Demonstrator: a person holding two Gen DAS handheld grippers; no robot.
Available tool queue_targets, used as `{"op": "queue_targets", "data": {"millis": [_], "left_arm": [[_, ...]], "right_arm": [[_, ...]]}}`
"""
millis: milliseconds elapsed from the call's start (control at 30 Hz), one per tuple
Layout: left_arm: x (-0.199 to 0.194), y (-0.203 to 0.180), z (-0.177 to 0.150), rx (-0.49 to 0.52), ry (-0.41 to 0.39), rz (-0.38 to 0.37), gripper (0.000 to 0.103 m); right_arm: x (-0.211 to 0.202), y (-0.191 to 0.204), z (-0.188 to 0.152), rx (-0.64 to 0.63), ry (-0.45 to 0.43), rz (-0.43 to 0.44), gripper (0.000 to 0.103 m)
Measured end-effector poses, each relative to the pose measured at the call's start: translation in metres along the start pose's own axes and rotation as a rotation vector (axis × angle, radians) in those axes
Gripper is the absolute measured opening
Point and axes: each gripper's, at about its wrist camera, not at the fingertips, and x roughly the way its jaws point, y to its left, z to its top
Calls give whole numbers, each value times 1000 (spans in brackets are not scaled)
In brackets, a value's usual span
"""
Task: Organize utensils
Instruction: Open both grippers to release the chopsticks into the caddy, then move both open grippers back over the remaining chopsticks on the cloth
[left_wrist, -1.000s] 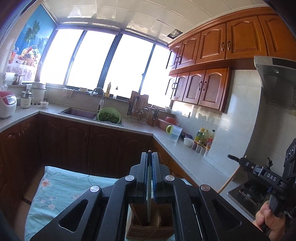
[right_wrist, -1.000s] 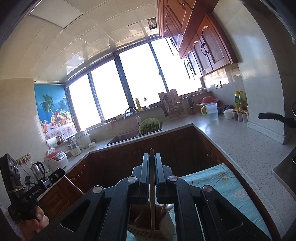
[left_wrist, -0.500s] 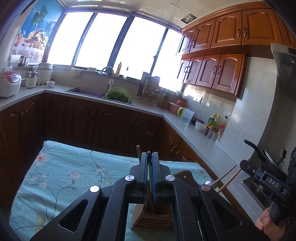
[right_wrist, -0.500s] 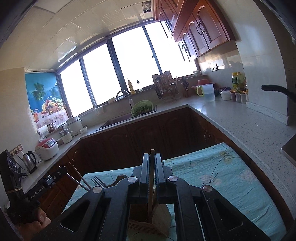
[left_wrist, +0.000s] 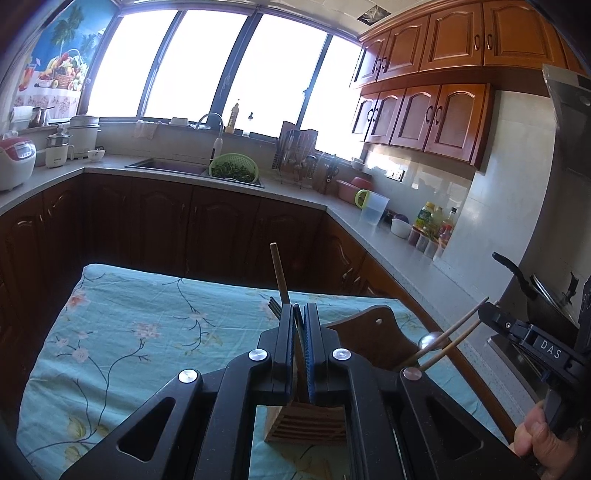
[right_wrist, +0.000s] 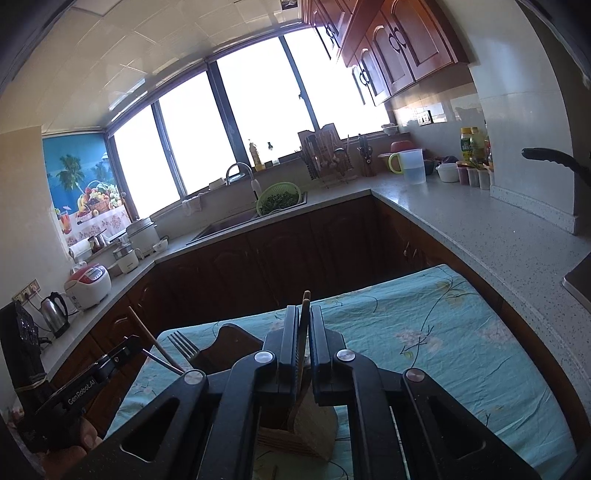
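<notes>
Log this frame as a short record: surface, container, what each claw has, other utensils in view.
surface: teal floral cloth over a table
container: slatted wooden holder, standing on the cloth
left claw: shut on a wooden stick, above the holder
right claw: shut on a second wooden stick, above the holder
other utensils: fork, tines up, at the holder

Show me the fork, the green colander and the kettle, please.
fork (right_wrist: 183, 343): right wrist view, on its tines.
green colander (left_wrist: 233, 168): left wrist view, on the greens-filled bowl.
kettle (right_wrist: 55, 314): right wrist view, on its shiny body.
</notes>
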Motion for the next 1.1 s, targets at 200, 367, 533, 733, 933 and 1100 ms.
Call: {"op": "queue_targets", "data": {"millis": [200, 367, 533, 733, 933, 1100], "left_arm": [[-1, 1, -5, -12, 28, 1, 9], [-17, 5, -3, -39, 0, 10, 30], [-48, 9, -10, -55, -50, 31, 63], [-81, 12, -32, -87, -51, 37, 72], [-115, 12, -58, -83, -26, 46, 75], [-135, 8, -77, -78, 17, 59, 76]], "right_arm": [[1, -1, 0, 22, 13, 12, 10], [-17, -9, 3, 68, -31, 48, 49], [-52, -13, 3, 91, -132, 61, 89], [-77, -15, -10, 97, -132, 72, 97], [-92, -22, -39, 117, -77, 63, 97], [-99, -28, -69, 134, -17, 44, 97]]}}
